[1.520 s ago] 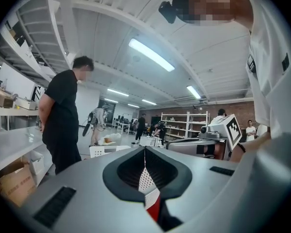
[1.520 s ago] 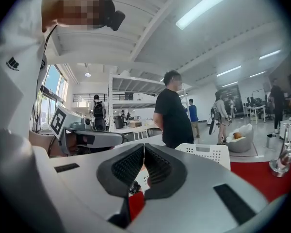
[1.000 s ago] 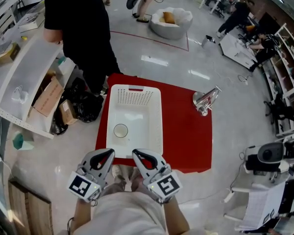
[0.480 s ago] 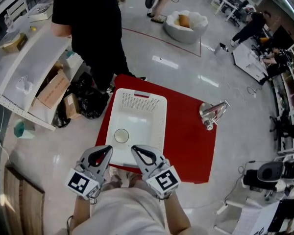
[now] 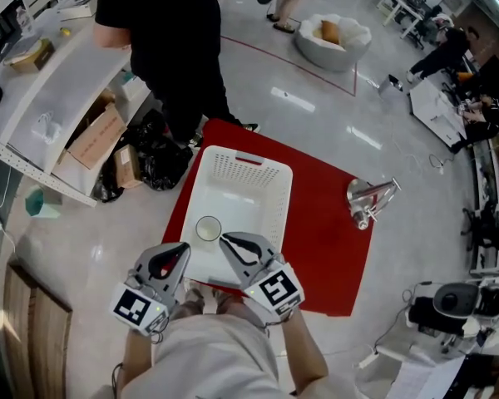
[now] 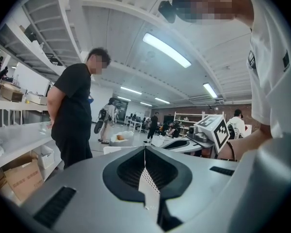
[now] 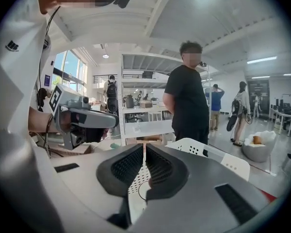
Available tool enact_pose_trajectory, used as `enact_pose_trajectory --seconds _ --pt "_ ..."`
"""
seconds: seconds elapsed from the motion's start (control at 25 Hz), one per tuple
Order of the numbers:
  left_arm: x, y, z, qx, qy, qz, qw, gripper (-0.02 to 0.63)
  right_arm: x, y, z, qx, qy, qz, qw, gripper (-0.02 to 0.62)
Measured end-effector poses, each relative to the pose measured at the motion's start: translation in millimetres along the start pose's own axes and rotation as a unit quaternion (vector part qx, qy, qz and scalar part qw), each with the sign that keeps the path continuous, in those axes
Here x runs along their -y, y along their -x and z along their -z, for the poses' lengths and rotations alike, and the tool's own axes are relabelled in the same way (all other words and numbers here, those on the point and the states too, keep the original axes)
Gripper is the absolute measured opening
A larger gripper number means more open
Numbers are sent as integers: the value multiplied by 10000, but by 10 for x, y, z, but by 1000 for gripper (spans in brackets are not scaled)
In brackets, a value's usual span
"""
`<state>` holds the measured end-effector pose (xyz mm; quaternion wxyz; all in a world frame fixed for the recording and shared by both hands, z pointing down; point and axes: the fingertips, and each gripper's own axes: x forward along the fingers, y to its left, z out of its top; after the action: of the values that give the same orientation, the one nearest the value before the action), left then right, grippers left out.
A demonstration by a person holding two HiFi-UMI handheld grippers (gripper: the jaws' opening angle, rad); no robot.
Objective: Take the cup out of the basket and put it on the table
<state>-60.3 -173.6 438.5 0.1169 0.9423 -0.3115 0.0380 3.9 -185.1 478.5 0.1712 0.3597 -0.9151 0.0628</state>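
A white plastic basket [image 5: 270, 181] stands on a red table [image 5: 324, 239]. A pale cup [image 5: 208, 228] sits upright inside it, at the near left. My right gripper [image 5: 222, 238] is shut and empty, with its tip over the basket's near part, just right of the cup. In the right gripper view the cup's rim [image 7: 139, 190] shows below my shut right gripper [image 7: 144, 147], and the basket's far wall [image 7: 203, 153] rises behind. My left gripper [image 5: 183, 248] hovers at the basket's near left corner, shut with nothing held. In the left gripper view my left gripper [image 6: 145, 150] points out level over the room.
A shiny metal object [image 5: 371, 199] lies at the table's right edge. A person in black [image 5: 170, 48] stands just beyond the table's far left corner. White shelving with boxes [image 5: 62, 123] runs along the left. Bare floor surrounds the table.
My right gripper has moved forward and left over the basket's near edge, toward the cup. The head view has shifted, so the table sits slightly further right. Both jaws stayed shut.
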Motion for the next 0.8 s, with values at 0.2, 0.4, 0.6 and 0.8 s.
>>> enact_pose_trajectory --seconds 0.2,0.4,0.6,0.8 --pt "-28 24 22 -43 22 -90 9999 11 28 -142 109 -239 47 -221 9995 12" --pt "-95 42 37 -35 51 -166 9998 11 78 -334 230 -578 317 -424 9969 17" --pt "-143 60 44 -61 123 -244 9996 11 76 -541 407 -994 641 -747 9902 83" --pt "-207 107 59 -58 129 -326 9994 11 49 -725 722 -1588 1098 -1061 9754 175"
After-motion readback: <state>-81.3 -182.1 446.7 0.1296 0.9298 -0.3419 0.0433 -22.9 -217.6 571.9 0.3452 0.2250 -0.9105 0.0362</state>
